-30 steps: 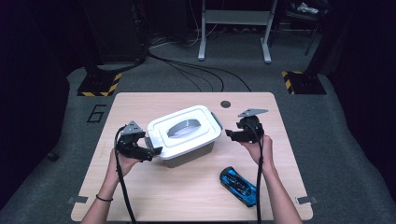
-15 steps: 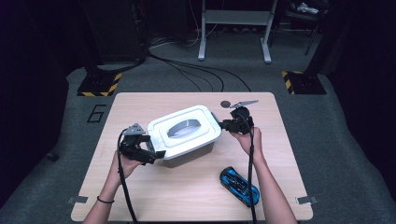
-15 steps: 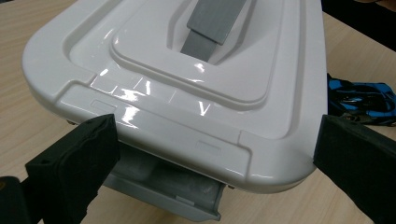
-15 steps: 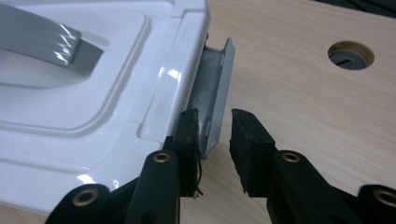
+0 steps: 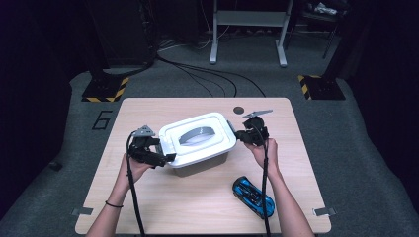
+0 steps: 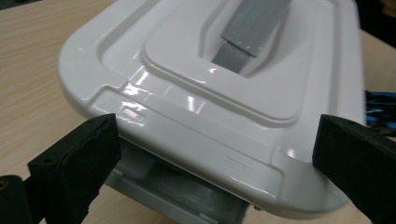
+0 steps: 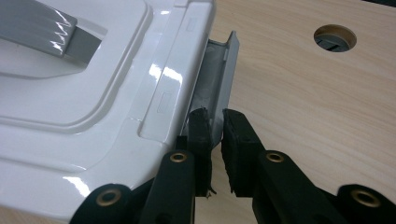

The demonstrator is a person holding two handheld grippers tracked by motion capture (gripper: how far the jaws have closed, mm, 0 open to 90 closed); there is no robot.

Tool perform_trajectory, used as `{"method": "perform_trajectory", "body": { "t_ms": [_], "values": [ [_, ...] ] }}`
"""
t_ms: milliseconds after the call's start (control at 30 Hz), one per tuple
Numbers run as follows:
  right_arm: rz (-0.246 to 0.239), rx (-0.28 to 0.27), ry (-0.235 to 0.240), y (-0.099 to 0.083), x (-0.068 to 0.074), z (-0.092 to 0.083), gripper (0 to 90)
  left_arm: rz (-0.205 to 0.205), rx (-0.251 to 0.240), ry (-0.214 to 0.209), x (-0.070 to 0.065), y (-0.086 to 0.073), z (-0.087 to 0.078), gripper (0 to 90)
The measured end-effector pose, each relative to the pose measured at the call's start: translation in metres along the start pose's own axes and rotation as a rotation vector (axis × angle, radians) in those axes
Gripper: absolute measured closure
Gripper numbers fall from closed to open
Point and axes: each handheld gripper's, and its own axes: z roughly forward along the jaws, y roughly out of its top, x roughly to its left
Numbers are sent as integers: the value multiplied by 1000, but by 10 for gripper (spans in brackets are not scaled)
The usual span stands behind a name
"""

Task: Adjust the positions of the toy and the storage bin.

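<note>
Two hand-held grippers worked at either end of one lidded white plastic box point(image 5: 197, 143) on a wooden table point(image 5: 148, 207).

The box was rectangular with rounded corners, a glossy white lid and a flat grey handle point(image 5: 195, 135) sunk into its top; it sat near the table's middle. The right gripper point(image 7: 215, 133) had just closed its jaws onto one grey latch point(image 7: 219, 79) at the box's end. The left gripper point(image 6: 215, 154) stood wide open, its jaws spanning the opposite end without pressing it. One blue toy car point(image 5: 253, 196) lay apart, nearer the person.
</note>
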Motion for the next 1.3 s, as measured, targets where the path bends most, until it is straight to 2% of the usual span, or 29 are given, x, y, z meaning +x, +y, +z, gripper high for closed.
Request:
{"method": "perform_trajectory", "body": {
  "t_ms": [33,100,400,467,667,700,767,833,867,900,967,1100,1267,1300],
  "values": [
    [8,1,-2,-1,1,-2,828,3,3,8,0,1,2,9],
    [10,-4,-10,-4,2,-7,828,12,7,-7,1,4,6,7],
    [21,-21,-33,-23,1,-24,820,-4,-12,-37,4,13,21,9],
    [19,-25,-34,-27,2,-27,817,8,-7,-37,6,16,24,8],
    [31,-38,-22,-35,2,-34,811,7,-10,-50,7,22,32,0],
    [44,-35,-21,-36,3,-35,810,12,-2,-55,8,23,32,0],
    [44,-39,-18,-38,3,-36,809,15,-16,-54,8,24,35,0],
    [41,-47,-13,-39,2,-38,807,21,-18,-58,9,24,34,0],
    [45,-54,-11,-39,2,-37,808,21,-16,-74,8,24,32,0],
    [39,-61,-14,-38,2,-37,803,15,-30,-78,7,22,27,0],
    [24,-79,-40,-34,1,-36,779,29,-49,-53,5,20,16,0],
    [31,-99,-49,-23,-2,-31,763,41,-83,-37,-2,14,1,0],
    [41,-96,-61,-10,-7,-20,753,66,-86,-37,-17,7,0,0],
    [45,-92,-63,-9,-8,-18,753,70,-86,-25,-22,5,2,0]
  ]
}}
